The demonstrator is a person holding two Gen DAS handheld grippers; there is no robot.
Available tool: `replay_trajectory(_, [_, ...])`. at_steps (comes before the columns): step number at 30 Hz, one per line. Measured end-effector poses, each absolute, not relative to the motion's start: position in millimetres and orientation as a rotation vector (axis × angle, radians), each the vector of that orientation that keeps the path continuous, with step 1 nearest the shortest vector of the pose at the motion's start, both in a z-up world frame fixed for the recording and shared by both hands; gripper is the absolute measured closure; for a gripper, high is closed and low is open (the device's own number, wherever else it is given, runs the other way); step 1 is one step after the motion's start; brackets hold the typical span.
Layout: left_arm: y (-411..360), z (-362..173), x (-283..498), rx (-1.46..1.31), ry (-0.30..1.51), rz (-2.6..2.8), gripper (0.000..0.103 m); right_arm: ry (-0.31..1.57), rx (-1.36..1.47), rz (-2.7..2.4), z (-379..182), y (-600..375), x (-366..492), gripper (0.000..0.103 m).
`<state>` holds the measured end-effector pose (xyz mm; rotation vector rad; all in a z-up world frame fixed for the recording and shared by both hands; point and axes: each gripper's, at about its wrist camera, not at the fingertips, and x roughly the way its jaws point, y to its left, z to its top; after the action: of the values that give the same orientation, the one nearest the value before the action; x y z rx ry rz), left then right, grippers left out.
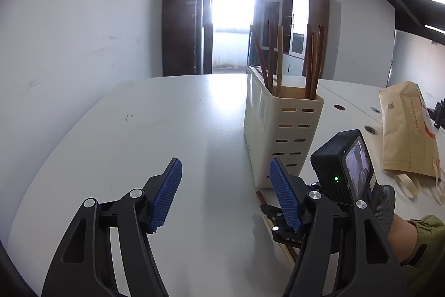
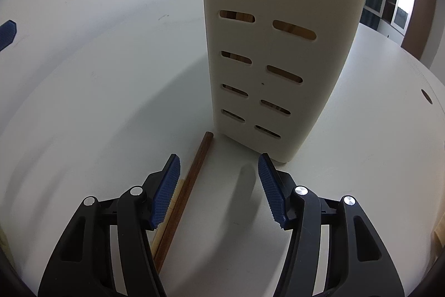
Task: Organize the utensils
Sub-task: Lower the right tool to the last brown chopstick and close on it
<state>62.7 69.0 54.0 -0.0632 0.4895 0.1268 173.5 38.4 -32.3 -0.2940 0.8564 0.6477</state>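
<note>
A cream slotted utensil holder [image 1: 278, 127] stands on the white table [image 1: 167, 130] with several brown chopsticks [image 1: 311, 63] upright in it. My left gripper [image 1: 225, 194] is open and empty, left of the holder. My right gripper [image 2: 218, 185] is open and empty, low over the table just in front of the holder [image 2: 278, 46]. A dark brown chopstick [image 2: 186, 191] lies flat on the table under its left finger, one end touching near the holder's base, with a lighter chopstick [image 2: 167, 216] beside it. The right gripper's body also shows in the left wrist view [image 1: 342, 171].
A brown paper bag [image 1: 406, 130] lies on the table to the right of the holder. Round cable holes [image 1: 339, 107] sit in the table behind it. A white wall runs along the left; cabinets and a bright doorway stand at the back.
</note>
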Motion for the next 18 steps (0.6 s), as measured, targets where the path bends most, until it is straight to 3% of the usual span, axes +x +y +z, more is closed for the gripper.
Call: replay_trajectory(18, [68.2, 43.1, 73.6, -0.057, 0.541, 0.124, 0.037, 0.884, -0.323, 0.660, -33.9, 25.8, 167.1, 0.082])
